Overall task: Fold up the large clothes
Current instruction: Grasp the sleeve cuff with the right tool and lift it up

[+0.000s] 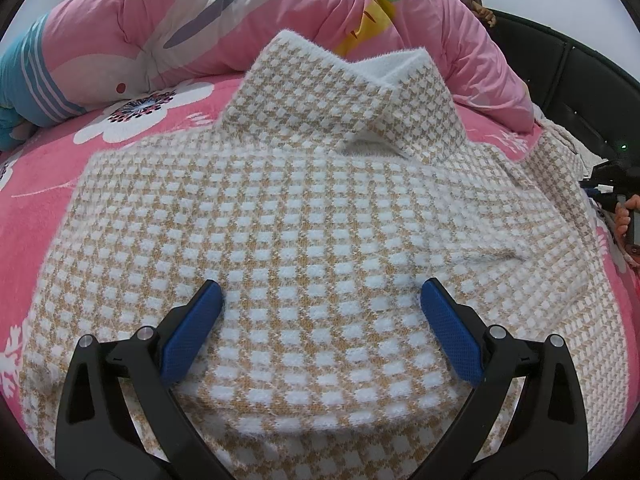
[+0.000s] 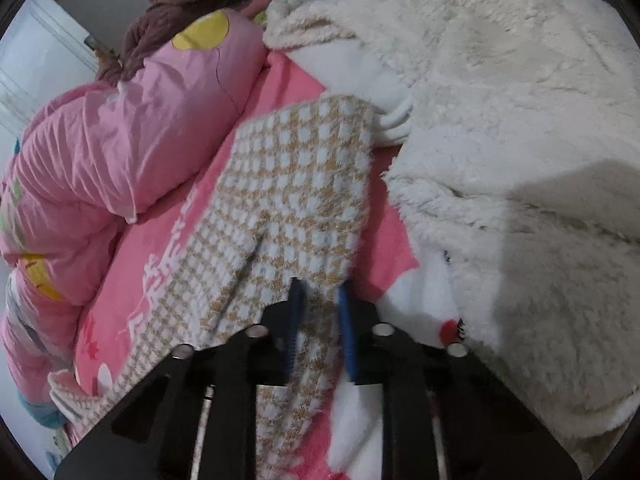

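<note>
A: Sweater (image 1: 304, 208), checked tan and white, lies spread on the pink flowered bedsheet (image 1: 44, 184) in front of you, collar (image 1: 340, 92) at the far end. Entry for your left side first?

B: Yes. Your left gripper (image 1: 320, 296) hangs over the near part of the sweater's body, its jaws released and standing wide. Both blue pads (image 1: 192, 336) sit just above or on the knit; I cannot tell whether they touch. Nothing is pinched between them.

A: Far left?

B: A rolled pink quilt (image 1: 168, 28) runs along the far edge of the bed, with a blue striped piece at its left end.

A: And the right?

B: Your right gripper (image 2: 320, 300) is clenched on the sweater's sleeve (image 2: 296, 184). In the right wrist view the two blue pads stand close together with a fold of checked knit between them, at the sleeve's near part. The sleeve runs away from the gripper toward the far end, flat on the pink sheet.

A: Neighbours on that side?

B: A fluffy cream garment (image 2: 500, 128) is heaped to the right of the sleeve, just beside its edge. Your hand (image 1: 624, 212) on the right gripper's handle shows at the right edge of the left wrist view.
</note>
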